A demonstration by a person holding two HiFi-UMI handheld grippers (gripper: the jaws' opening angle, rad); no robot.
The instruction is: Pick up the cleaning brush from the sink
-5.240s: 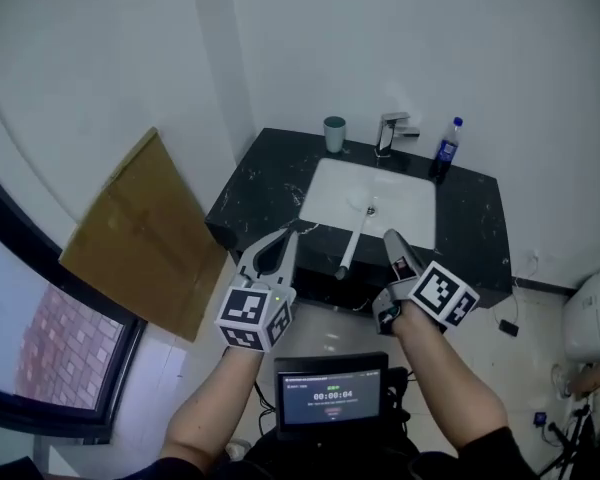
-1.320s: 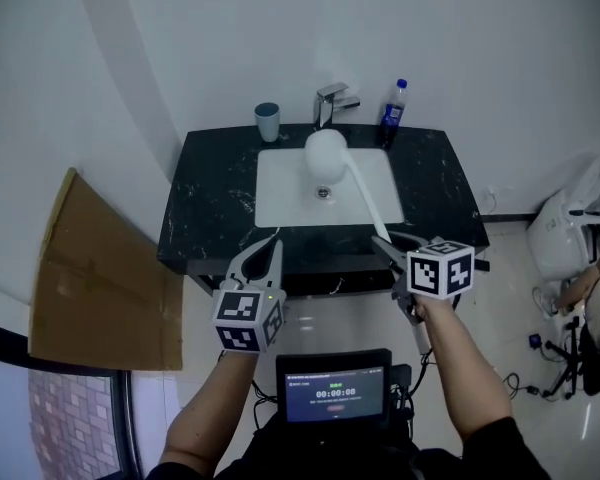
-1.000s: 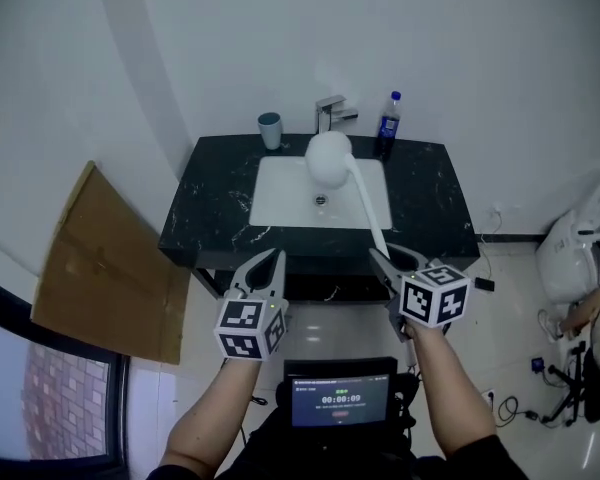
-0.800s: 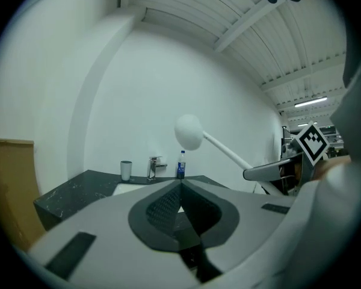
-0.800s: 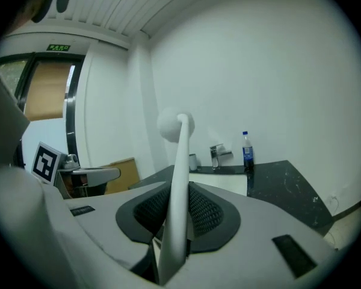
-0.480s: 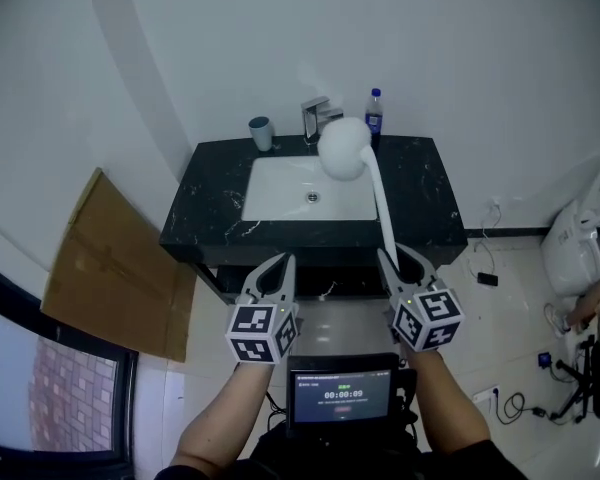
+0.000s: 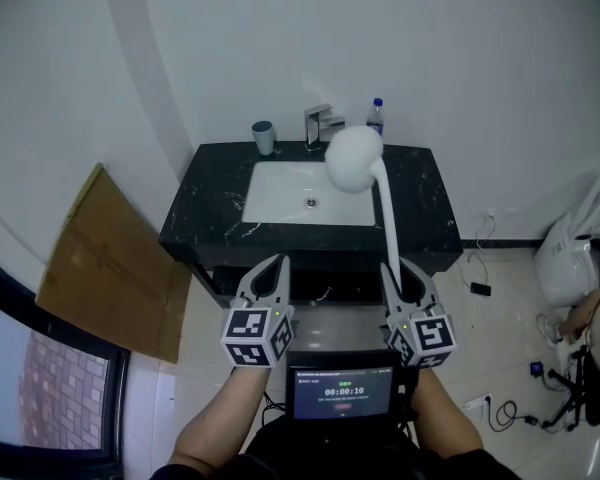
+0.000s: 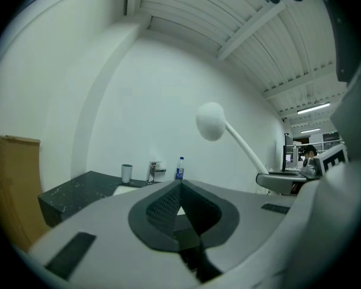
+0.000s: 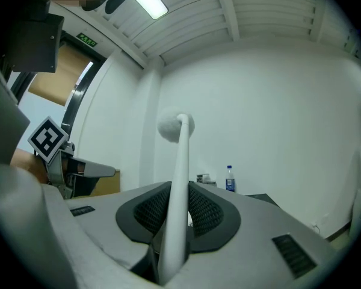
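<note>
The cleaning brush [image 7: 353, 158] is white, with a round fluffy head on a long thin handle. It is held up in the air in front of the sink [image 7: 280, 183], its head raised over the counter's right part. My right gripper [image 7: 400, 268] is shut on the low end of the handle; in the right gripper view the handle [image 9: 178, 179] runs up between the pads to the brush head [image 9: 174, 126]. My left gripper [image 7: 276, 264] hangs level beside it, shut and holding nothing. In the left gripper view its jaws meet at the tip [image 8: 180, 184], with the brush head [image 8: 210, 121] above.
A black marble counter [image 7: 215, 203] holds the sink, with a cup [image 7: 264, 137], a faucet [image 7: 318, 126] and a blue-capped bottle [image 7: 376, 114] along the wall. Cardboard [image 7: 110, 258] leans at the left. A small screen [image 7: 342, 393] sits below my hands. A white bag [image 7: 575, 253] lies right.
The brush came up out of the sink in the right gripper and its head has swung right and higher. Both grippers have drawn back from the counter.
</note>
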